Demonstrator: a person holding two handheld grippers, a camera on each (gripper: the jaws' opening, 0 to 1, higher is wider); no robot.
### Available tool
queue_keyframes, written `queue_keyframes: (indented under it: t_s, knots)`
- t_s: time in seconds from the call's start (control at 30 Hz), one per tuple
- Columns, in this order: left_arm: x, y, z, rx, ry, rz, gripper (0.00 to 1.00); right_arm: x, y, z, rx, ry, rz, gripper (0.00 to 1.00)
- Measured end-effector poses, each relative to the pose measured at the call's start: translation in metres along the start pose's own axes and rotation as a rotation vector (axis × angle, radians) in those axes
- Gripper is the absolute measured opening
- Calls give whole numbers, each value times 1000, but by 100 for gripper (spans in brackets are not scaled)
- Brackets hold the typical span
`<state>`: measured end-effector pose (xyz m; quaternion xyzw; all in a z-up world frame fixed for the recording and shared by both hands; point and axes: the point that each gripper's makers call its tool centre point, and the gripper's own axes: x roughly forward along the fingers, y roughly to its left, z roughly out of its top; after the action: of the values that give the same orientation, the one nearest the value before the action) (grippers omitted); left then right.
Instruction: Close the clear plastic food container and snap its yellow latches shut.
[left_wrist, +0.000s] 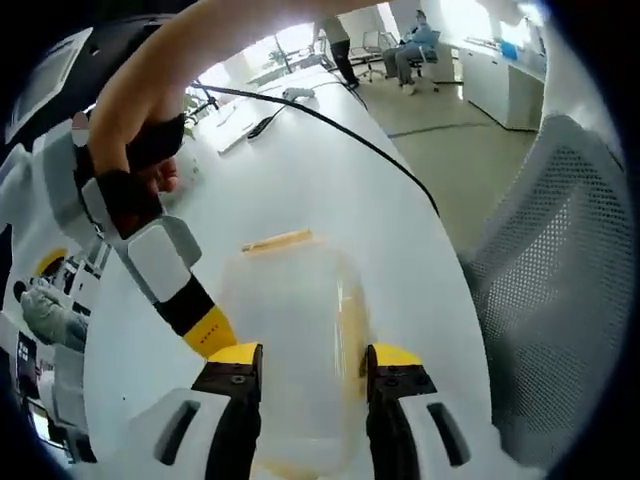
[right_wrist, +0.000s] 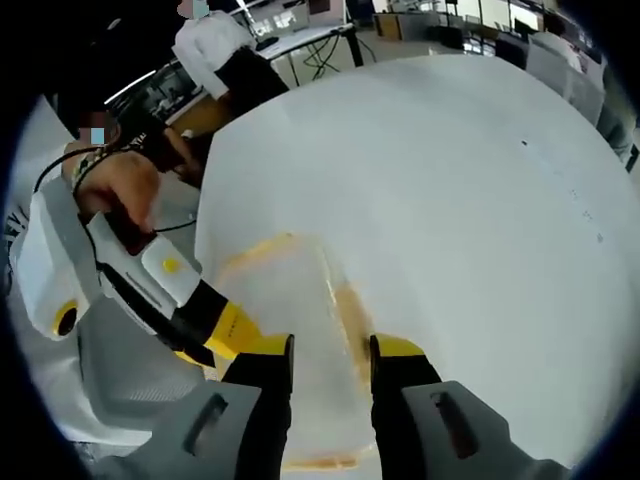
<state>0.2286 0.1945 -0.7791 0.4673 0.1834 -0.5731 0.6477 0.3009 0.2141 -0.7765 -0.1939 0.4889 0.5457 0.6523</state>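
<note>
Container between both sets of jaws on white table

Container, clear plastic w/ yellow latches, sits on the white table. Lid looks to be on top; cannot tell if it is seated fully. One yellow latch shows at the far edge in left gripper view, another yellow strip runs along the side near that view's right-hand jaw.

Left gripper: jaws apart, one on each side of the container, tips close to its walls. Contact not clear through the plastic, so cannot tell if it is gripping or just straddling.

Right gripper: same picture in right gripper view, jaws spread w/ container between them, yellow side strip just beside the right-hand jaw. Grip vs. straddle: cannot tell.

Each gripper enters the other's view at the container's edge: right gripper from the left in left gripper view, held by a hand; left gripper likewise in right gripper view.

Surroundings: black cable across table, mesh chair beside it, seated person far back.
</note>
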Motion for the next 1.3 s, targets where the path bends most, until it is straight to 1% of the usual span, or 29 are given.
queue_keyframes:
  t_s: [0.33,0.53,0.63,0.87,1.17,1.23,1.3]
  knots:
    - [0,1,0,-13,3,10,37,1,3,-1,-5,7,4,26]
    - [0,2,0,-47,-1,5,36,0,6,-2,-9,5,1,26]
    - [0,4,1,-78,-5,0,35,0,7,-2,-3,3,1,26]
    - [0,3,1,-74,-3,2,34,0,8,-3,-1,5,2,26]
    - [0,1,2,-67,3,5,30,0,6,-3,2,6,2,25]
    - [-1,1,3,-90,-1,5,29,0,6,-3,4,4,2,25]
    - [0,0,4,-74,4,8,28,0,6,-3,5,3,1,25]
